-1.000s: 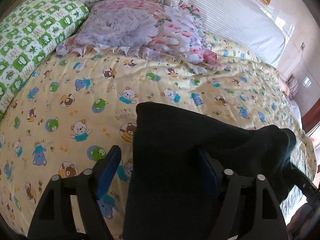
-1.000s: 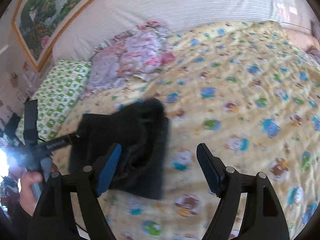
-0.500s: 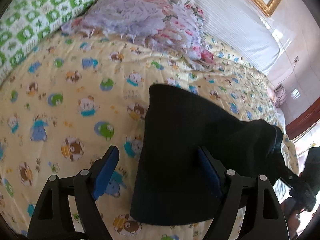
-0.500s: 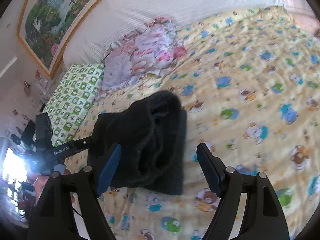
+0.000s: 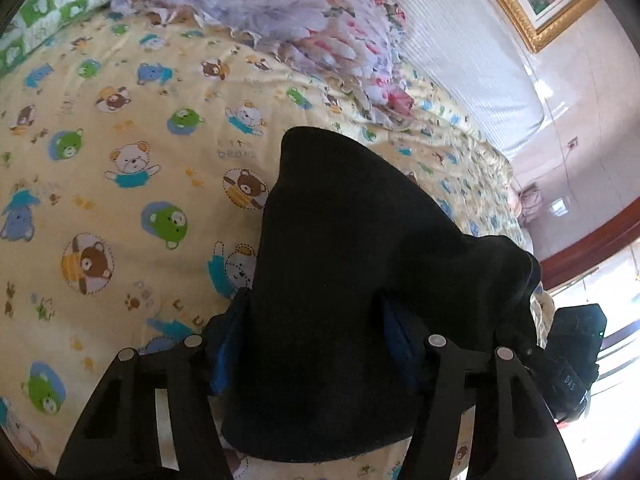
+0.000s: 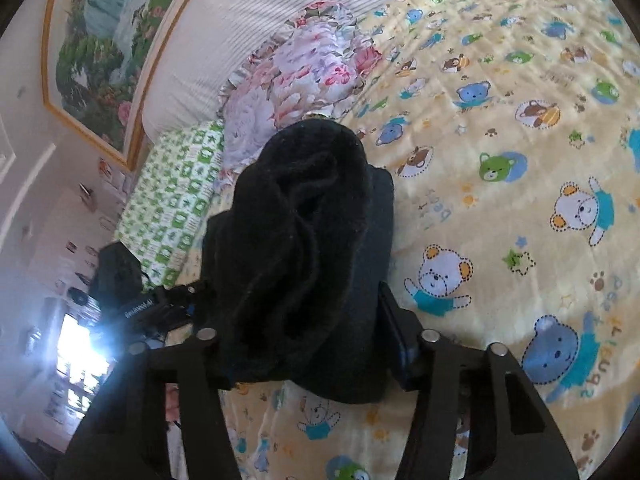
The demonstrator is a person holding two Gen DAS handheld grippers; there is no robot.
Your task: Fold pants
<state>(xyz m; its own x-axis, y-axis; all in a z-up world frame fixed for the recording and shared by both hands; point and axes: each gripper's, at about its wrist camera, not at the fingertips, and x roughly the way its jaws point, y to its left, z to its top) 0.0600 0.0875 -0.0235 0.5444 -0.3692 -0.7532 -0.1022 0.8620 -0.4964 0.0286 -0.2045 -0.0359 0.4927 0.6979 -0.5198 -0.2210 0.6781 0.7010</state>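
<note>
Presently, my left gripper (image 5: 316,336) has the black pants (image 5: 360,264) filling the whole gap between its two blue-padded fingers (image 5: 224,356); the left pad presses against the cloth edge and the right pad is half sunk in the fabric, so I record it as clenched on the pants. From this side the garment shows as a folded, smooth-faced bundle that extends forward from the fingers over the yellow bear-print bedspread (image 5: 120,168), its far corner lying short of the floral pillow (image 5: 280,8). My right gripper (image 6: 304,328) holds the opposite end of the same bundle: the cloth is bunched in thick rolled folds and packed tight between both fingers, with the right pad (image 6: 396,344) flat against the fabric, so this one too is closed on the pants. In the right wrist view the bundle rises ahead of the fingers and hides part of the floral pillow and of the green checked pillow (image 6: 176,200) behind it. Whether the underside of the bundle rests on the bedspread or is held just clear of it, I cannot tell. Each gripper is visible to the other camera at the far side of the cloth. A striped white headboard cushion (image 6: 240,40) runs along the wall behind the pillows.
</note>
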